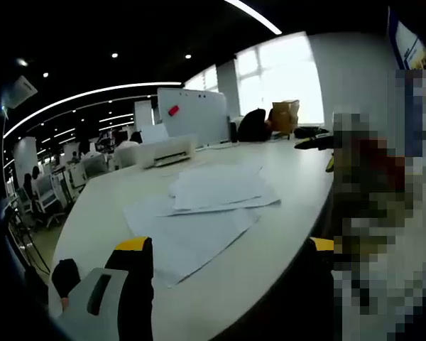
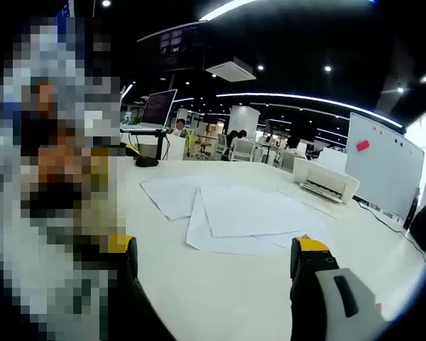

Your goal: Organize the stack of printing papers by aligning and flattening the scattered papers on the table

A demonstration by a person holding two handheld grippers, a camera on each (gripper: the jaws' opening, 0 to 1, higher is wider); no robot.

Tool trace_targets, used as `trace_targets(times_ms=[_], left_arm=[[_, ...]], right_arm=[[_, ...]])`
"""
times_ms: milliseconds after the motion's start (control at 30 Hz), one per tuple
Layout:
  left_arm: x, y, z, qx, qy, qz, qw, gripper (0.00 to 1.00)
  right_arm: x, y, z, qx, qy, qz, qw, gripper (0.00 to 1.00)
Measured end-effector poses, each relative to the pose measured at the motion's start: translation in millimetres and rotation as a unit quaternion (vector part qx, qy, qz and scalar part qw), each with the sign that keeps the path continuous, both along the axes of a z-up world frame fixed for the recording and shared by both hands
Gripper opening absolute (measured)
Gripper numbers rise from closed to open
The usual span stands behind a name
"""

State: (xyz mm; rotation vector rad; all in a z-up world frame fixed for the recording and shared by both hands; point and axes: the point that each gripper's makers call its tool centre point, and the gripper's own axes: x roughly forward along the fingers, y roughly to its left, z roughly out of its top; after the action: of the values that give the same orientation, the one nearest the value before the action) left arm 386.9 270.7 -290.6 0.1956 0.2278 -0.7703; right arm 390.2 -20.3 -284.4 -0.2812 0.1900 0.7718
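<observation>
Yellow-tipped jaws of the left hand-held gripper (image 1: 227, 249) rise at the bottom of the left gripper view, spread wide apart with nothing between them. They hang above the near edge of the white bench (image 1: 284, 177), short of the papers (image 1: 206, 206). Those papers lie scattered in a loose, fanned pile on the middle of the bench: several white sheets overlap at different angles, with the corners of the lower sheets sticking out past the upper ones.

From the right gripper view, the right hand-held gripper (image 2: 213, 252) likewise stands wide open and empty, above bare bench (image 2: 220, 298) just in front of the papers (image 2: 234, 213), which here spread out towards the left and the far side.

Beyond the papers, a white printer (image 1: 163, 150) sits on the bench; it shows again in the right gripper view (image 2: 325, 180). Behind it stands a whiteboard (image 1: 195, 114) with a small red item stuck on it. A dark bag (image 1: 254, 126) rests at the far end of the bench, near bright windows (image 1: 280, 78). Further back lies an open office with desks and chairs under ceiling lights.
</observation>
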Motion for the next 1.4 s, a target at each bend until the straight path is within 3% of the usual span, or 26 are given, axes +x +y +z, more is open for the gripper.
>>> trace_targets(times_ms=[633,1400], left_arm=[[0.0,-3,-1.0,-0.002,0.003,0.001,1.0,0.9],[3.2,-5,11.2,-0.01,-0.005,0.002,0.9999,0.89]], right_arm=[[-1,-4,-0.3,0.009,0.0,-0.003,1.0,0.83],[2,-1,4.9,0.014,-0.002,-0.003,0.9999,0.81]])
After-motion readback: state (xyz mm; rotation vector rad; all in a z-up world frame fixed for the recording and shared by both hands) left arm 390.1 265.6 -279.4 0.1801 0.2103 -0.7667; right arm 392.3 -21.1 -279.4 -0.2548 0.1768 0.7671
